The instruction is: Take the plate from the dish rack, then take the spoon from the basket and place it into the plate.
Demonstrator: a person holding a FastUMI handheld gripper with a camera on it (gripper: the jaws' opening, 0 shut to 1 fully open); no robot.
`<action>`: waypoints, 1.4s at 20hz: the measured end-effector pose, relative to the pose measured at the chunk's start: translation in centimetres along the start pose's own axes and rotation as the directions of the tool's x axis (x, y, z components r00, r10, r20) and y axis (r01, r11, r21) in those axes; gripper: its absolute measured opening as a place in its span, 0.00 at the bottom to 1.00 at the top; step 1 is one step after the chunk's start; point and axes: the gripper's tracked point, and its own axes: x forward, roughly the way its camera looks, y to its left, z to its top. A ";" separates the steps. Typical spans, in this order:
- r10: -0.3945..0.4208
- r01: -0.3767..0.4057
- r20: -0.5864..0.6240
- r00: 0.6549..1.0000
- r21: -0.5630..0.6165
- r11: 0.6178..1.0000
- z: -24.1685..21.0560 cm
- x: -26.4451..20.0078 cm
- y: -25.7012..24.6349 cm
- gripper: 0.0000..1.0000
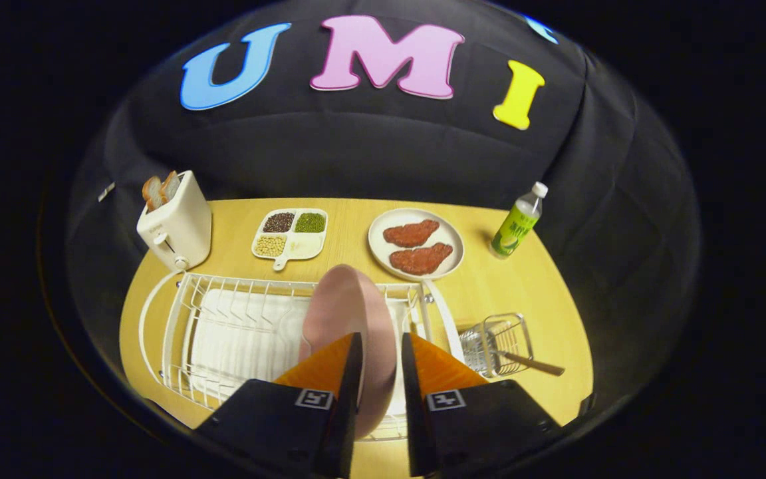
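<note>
Pink and stiff, likely slick and breakable, the plate (350, 319) stands on edge in the white wire dish rack (223, 326) between the fingers of the claw (380, 346), which straddles its rim, contact unclear; grip the rim firmly.
</note>
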 end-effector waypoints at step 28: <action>-0.014 0.036 0.211 0.977 -0.100 0.994 4.8 -6.1 -4.0 0.22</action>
